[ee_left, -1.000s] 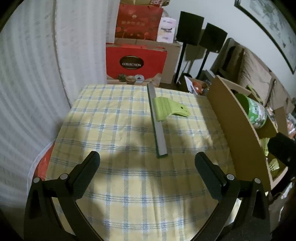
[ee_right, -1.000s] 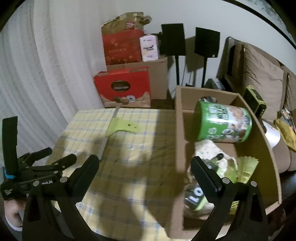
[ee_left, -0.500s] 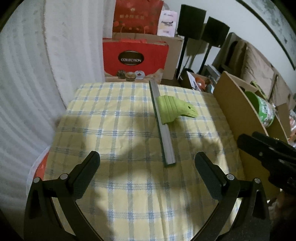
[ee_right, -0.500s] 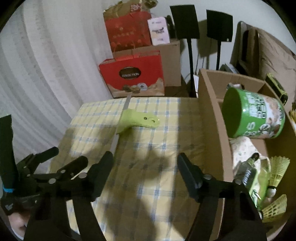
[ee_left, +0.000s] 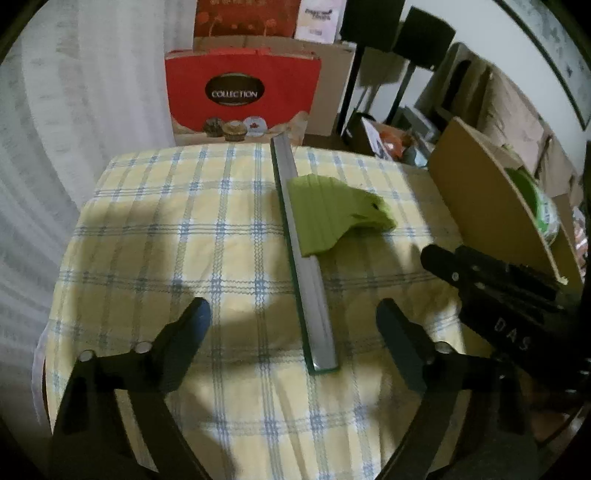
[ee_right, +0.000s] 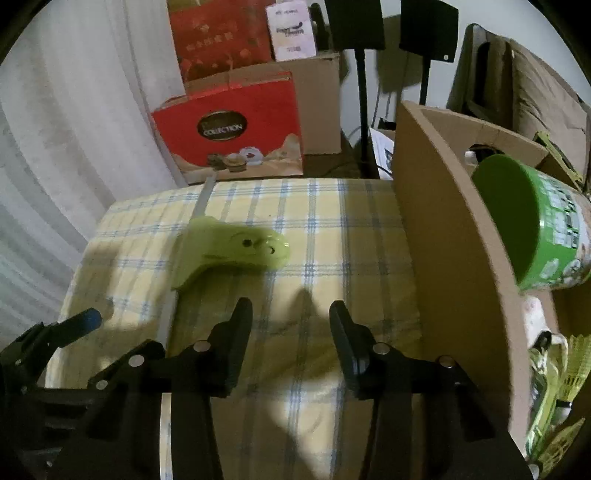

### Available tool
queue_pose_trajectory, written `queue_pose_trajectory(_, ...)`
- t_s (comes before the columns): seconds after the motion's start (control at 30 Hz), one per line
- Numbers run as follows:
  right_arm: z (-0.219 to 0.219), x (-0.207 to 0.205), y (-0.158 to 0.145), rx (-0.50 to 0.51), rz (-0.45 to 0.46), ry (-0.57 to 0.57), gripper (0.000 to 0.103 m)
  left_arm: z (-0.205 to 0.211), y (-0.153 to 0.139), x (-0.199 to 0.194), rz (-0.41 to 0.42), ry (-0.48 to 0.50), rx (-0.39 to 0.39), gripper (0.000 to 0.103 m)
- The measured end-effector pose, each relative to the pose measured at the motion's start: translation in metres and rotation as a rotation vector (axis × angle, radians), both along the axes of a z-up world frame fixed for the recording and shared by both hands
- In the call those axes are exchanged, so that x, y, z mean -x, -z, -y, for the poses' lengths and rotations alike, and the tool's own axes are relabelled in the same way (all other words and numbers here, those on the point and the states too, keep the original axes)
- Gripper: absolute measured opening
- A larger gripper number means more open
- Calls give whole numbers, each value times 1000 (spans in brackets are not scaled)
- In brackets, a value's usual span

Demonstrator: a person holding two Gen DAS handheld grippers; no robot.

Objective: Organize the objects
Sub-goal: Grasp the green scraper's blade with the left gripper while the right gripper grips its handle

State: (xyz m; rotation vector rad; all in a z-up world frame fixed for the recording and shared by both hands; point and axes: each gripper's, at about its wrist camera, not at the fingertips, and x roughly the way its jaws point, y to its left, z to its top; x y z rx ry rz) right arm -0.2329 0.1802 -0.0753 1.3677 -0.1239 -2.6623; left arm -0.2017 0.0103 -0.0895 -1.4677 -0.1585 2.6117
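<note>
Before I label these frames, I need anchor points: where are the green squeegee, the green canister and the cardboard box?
green squeegee [ee_right: 240, 247]: right wrist view, on its handle.
green canister [ee_right: 506, 221]: right wrist view, on its flat green end.
cardboard box [ee_right: 443, 229]: right wrist view, on its near side wall.

A red "COLLECTION" gift bag [ee_left: 242, 96] stands beyond the checked cloth [ee_left: 155, 236] on the bench, against brown cardboard boxes [ee_right: 317, 99]. White curtain [ee_left: 74, 110] hangs left; two black speakers on stands [ee_right: 424, 26] behind
</note>
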Motion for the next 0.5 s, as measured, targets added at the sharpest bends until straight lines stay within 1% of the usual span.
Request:
queue_pose_trajectory(0.13,-5,6,2,38,8,29,45,-2,10,10,28,-5,-4,74)
queue_pose_trajectory(0.17,-5,6,2,41,11,30,45,-3,12,13,33,-7,0,69)
queue_pose_trajectory(0.27,-7,5,5,64,21,37,45,-7,17,20,40,-3,25,61)
queue_pose_trajectory(0.37,-13,6,8,112,36,50,45,-14,18,24,29,8,65,55)
queue_pose_trajectory(0.43,-12,6,8,117,37,45,45,-16,18,24,21,11,74,51)
queue_pose_trajectory(0.5,-11,6,7,124,37,43,45,-14,17,23,16,10,61,33)
